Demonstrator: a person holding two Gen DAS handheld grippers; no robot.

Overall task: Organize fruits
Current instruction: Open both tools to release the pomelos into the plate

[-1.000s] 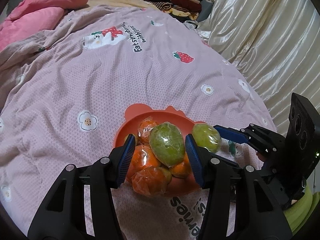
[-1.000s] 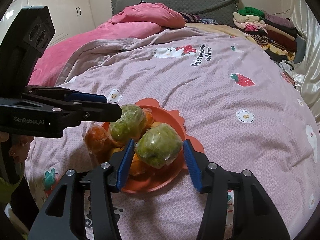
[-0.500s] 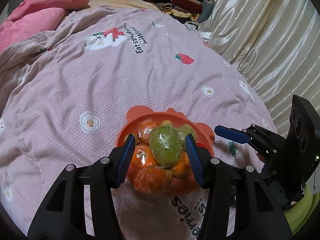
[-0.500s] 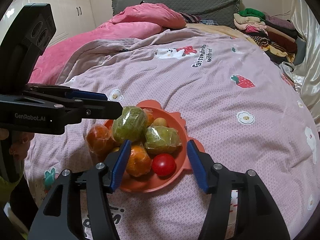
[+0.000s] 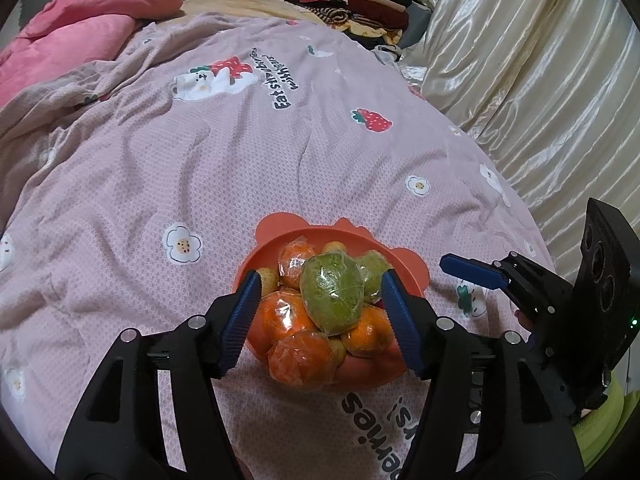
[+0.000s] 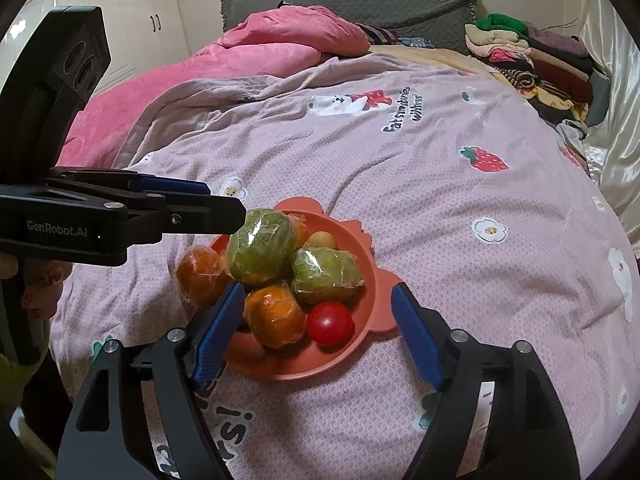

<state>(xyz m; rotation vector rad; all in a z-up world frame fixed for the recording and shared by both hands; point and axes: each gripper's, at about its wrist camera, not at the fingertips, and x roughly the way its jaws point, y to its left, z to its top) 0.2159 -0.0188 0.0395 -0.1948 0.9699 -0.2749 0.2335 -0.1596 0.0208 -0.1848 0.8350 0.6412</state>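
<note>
Both your tongs have just been opening: left tongs (image 5: 320,312) and right tongs (image 6: 320,332) stand spread, clear of the wrapped fruits (image 5: 331,298) piled in the orange bowl (image 6: 370,276).

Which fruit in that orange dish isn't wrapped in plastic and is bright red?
The small red tomato, at the dish's near edge beside a wrapped orange; it is bare and glossy, while the larger fruits wear crinkled film.

Open pink bedspread (image 6: 460,240) stretches clear beyond the heaped orange bowl (image 6: 370,280), hemmed by a rumpled pink quilt (image 6: 248,60) at the head edge, folded clothes (image 6: 532,60) in the corner and satin curtains (image 5: 520,92) alongside.
</note>
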